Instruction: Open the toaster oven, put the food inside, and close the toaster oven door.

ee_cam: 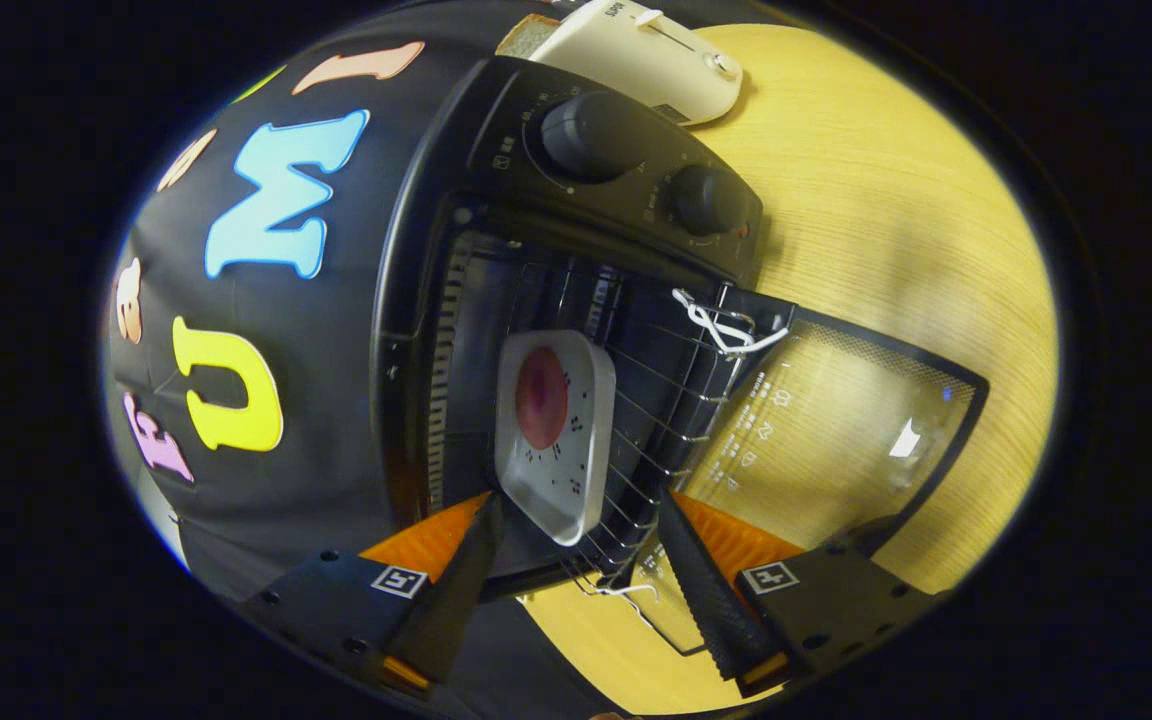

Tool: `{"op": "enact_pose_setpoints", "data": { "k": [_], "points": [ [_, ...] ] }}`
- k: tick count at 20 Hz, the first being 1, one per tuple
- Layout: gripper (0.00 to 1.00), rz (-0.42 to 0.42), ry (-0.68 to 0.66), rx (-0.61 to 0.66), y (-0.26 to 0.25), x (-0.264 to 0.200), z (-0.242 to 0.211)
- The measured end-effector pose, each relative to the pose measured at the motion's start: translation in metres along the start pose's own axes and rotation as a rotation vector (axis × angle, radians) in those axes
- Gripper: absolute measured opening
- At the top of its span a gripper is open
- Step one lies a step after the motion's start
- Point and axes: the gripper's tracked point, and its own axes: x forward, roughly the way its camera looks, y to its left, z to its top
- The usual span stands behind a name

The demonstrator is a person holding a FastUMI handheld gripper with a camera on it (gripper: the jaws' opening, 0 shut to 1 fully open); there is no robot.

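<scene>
Wooden table [886, 200], toaster oven [496, 230] open, gripper [576, 540] parted beside tray [556, 430].

Black toaster oven [496, 260] stands on the pale wooden table [896, 210], its glass door [836, 420] swung fully open, flat over the table. White square dish [556, 435] holding a round red food item [542, 397] sits on the wire rack [656, 400] inside the cavity. White pop-up toaster [651, 55] just beside the oven. Gripper [576, 590] jaws apart, dish just ahead between them.
</scene>
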Motion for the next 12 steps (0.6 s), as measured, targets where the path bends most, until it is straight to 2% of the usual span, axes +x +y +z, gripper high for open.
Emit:
{"op": "enact_pose_setpoints", "data": {
  "k": [5, 12],
  "points": [
    [0.97, 0.01, 0.072, -0.189, -0.009, -0.038, -0.028],
    [0.97, -0.044, 0.092, -0.604, -0.035, -0.077, -0.043]
  ]
}}
